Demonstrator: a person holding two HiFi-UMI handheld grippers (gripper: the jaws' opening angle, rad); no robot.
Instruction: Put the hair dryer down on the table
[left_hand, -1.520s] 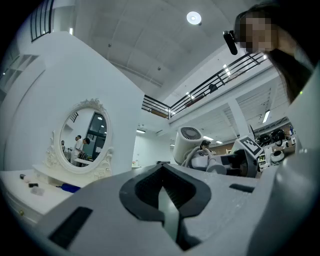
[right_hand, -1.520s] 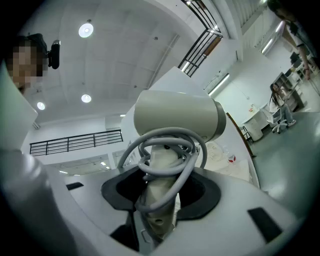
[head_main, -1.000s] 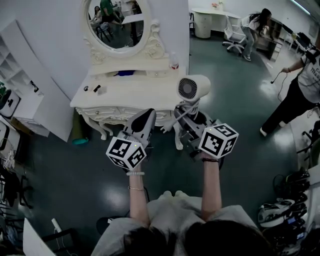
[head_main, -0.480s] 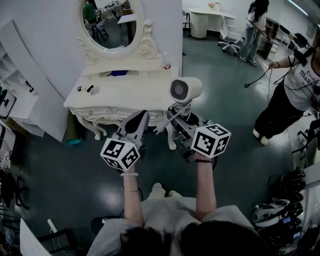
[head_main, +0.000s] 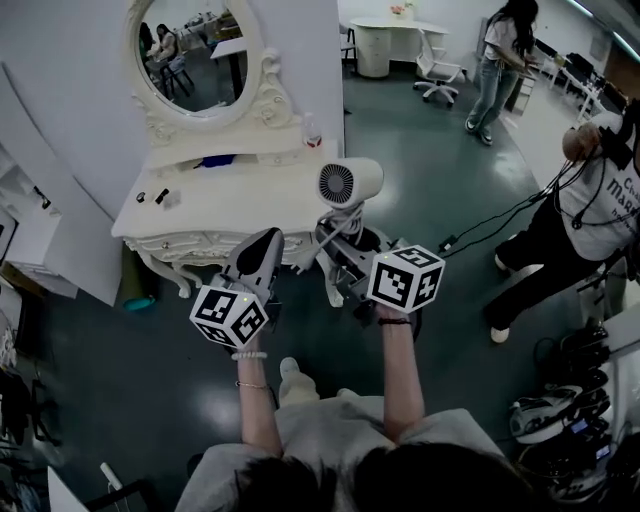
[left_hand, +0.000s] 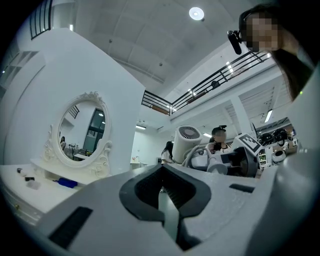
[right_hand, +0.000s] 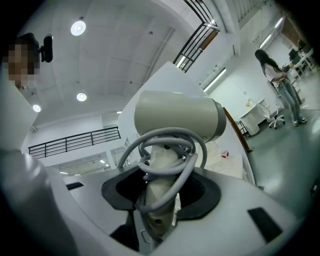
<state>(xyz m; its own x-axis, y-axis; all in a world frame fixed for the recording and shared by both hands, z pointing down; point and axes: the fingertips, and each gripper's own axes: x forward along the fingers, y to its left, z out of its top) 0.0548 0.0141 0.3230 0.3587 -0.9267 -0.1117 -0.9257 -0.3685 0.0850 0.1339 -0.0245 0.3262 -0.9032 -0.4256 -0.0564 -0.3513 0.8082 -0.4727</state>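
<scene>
Hair dryer (head_main: 348, 183) is held upright in the air over the right front edge of the table (head_main: 250, 195) in the head view, not resting on it. The right gripper (head_main: 345, 232) is below it and the left gripper (head_main: 263, 243) just beside. Small dark items (head_main: 160, 195), a blue item (head_main: 215, 160) and a bottle (head_main: 313, 135) sit along the tabletop's left and back, beneath the mirror (head_main: 195, 55). The left gripper view shows its tongs pressed together on nothing. The right gripper view shows its tongs pinching the dryer's handle, wrapped in its cord (right_hand: 192, 150).
</scene>
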